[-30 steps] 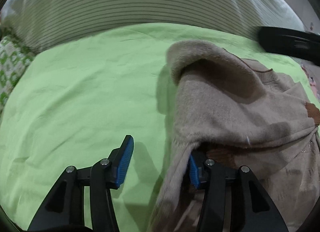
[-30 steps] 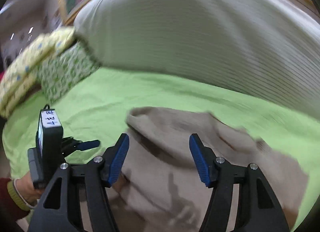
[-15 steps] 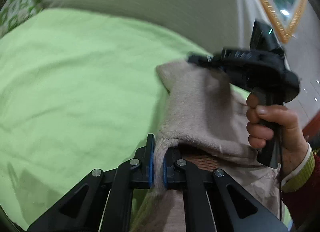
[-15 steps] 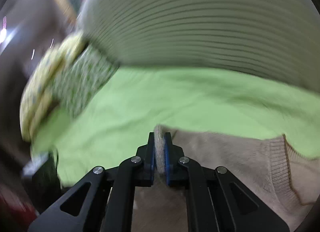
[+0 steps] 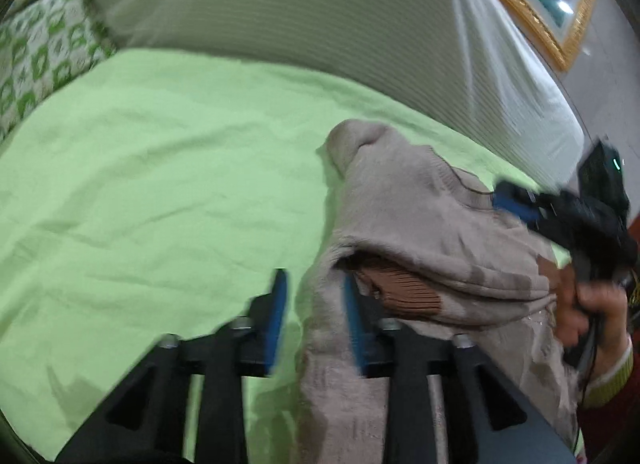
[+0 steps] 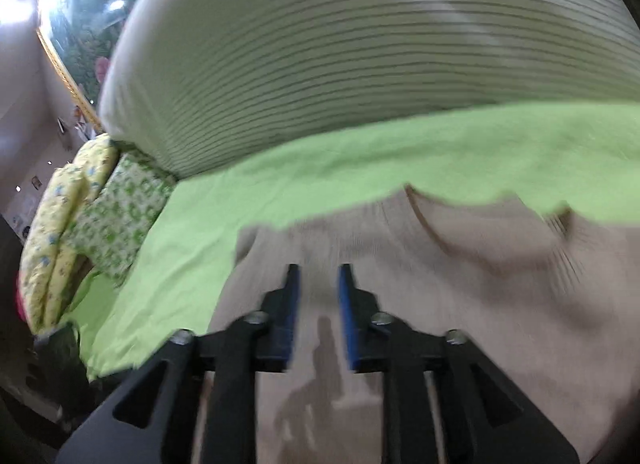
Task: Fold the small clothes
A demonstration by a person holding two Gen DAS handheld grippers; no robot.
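Sweater (image 5: 404, 224) lay on the bed (image 5: 160, 168), one side folded over. My left claw (image 5: 312, 304) stood parted around its edge, right claw (image 6: 316, 296) parted above it, gripping nothing. Further folds remained, I judged.

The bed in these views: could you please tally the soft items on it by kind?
Beige sweater: 1
Green sheet: 1
Striped pillow: 1
Green-patterned cushion: 1
Yellow-patterned cushion: 1
Total: 5
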